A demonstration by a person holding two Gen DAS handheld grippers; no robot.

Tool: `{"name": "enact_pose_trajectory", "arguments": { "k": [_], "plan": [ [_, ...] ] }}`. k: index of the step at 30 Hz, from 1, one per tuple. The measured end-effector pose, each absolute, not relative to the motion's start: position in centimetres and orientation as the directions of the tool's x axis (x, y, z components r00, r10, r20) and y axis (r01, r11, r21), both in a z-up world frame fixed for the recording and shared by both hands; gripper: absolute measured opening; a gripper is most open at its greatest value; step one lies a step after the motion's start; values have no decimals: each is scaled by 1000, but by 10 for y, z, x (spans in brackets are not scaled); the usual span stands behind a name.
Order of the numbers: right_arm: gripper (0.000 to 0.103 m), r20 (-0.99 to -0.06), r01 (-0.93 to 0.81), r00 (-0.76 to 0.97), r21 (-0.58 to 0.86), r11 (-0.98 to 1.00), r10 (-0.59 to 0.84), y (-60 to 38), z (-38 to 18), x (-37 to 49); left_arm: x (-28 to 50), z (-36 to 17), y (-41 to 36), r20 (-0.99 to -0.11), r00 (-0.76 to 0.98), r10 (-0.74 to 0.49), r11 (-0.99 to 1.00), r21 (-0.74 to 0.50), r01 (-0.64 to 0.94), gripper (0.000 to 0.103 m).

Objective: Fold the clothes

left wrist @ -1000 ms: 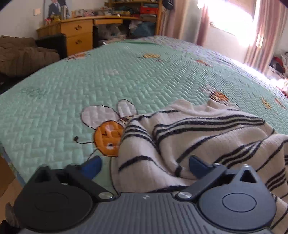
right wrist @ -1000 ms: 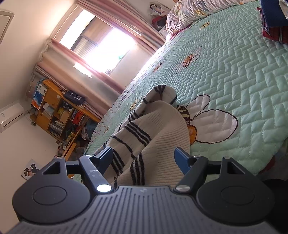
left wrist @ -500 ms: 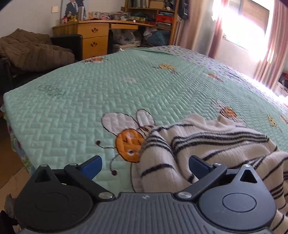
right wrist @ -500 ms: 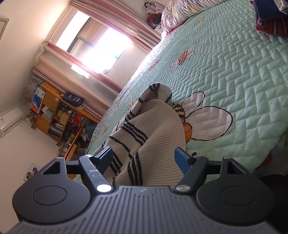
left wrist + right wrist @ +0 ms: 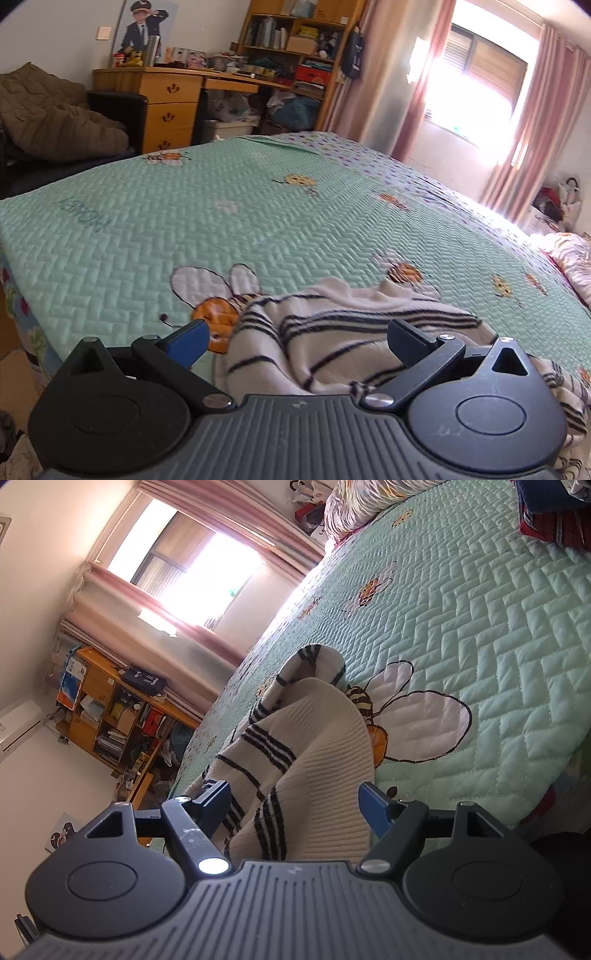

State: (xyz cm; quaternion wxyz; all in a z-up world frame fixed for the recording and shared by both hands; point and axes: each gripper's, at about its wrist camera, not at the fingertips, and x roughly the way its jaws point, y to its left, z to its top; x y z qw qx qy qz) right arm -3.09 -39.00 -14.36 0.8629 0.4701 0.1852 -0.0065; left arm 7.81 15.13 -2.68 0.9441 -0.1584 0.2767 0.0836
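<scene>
I have a cream knit sweater with dark stripes point(image 5: 343, 332) lying crumpled on the bed point(image 5: 258, 221), at the near edge, partly over the big bee print on the green quilt. My left hand-held gripper point(image 5: 295, 341) hangs over the left part of the heap with its jaws spread wide; the blue pad point(image 5: 188, 341) sits over bare quilt and neither pad presses cloth, so it holds nothing. My right hand-held gripper point(image 5: 295, 805) also stands wide open, with a ribbed fold of the sweater point(image 5: 314, 746) rising between its jaws; I judge the pads are not pinching it, though the cloth comes very close to both. I expect the knit to be soft, light and floppy, a little stretchy, with no stiffness to carry a shape, so a pinch in the middle would only drag up a lump. I would take it at a hem or shoulder edge with each gripper, well apart, and pull it flat first. The heap has no clean direction yet. In the left view its long axis seems to run left to right along the near edge of the bed; which end is collar and which hem I cannot tell.
</scene>
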Motion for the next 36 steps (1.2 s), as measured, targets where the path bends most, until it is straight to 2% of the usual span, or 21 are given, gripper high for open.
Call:
{"name": "enact_pose_trajectory", "arguments": {
  "k": [7, 36],
  "plan": [
    [77, -327, 192, 930, 822, 536, 170, -393, -147, -32, 75, -36, 138, -564, 825, 37, 942, -256, -218, 102],
    [80, -319, 195, 930, 850, 490, 183, -400, -151, -35, 75, -55, 134, -607, 793, 53, 936, -245, -251, 102]
  ]
}}
